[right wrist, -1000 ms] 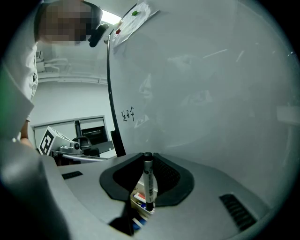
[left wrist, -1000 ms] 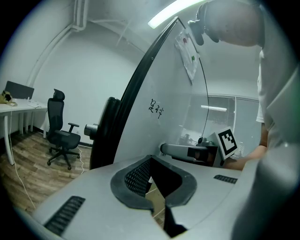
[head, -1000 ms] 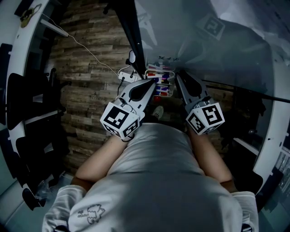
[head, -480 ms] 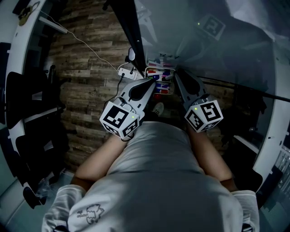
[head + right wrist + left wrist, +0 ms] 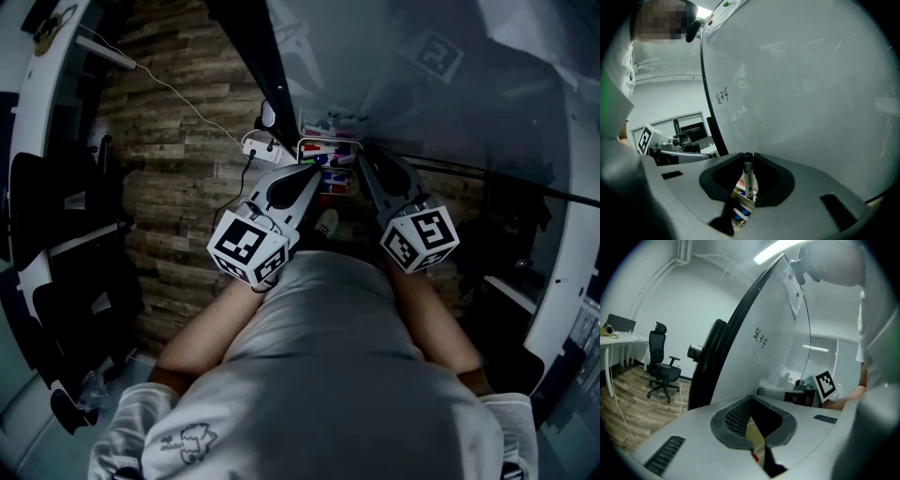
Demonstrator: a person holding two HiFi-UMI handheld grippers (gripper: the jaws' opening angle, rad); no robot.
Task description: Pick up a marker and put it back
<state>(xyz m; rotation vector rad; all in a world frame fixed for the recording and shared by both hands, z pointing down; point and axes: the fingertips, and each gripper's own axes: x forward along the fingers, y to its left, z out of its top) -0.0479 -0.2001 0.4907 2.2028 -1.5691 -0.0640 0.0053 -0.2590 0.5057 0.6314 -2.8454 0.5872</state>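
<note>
Marker stands upright, pinched between the 2 jaws of the right gripper. Its black cap sits at the jaw tips and its pale barrel runs down behind them. Below it, through the gap, lie more pens with blue and red caps. A whiteboard fills that view close ahead.

In the head view the right gripper's tips hang just over a tray of coloured pens at the board's lower edge. The left gripper points at the same tray from beside it. Its jaws are pressed together with nothing between them.

A power strip lies on the wood floor near the tray, and an office chair stands well off to the left.
</note>
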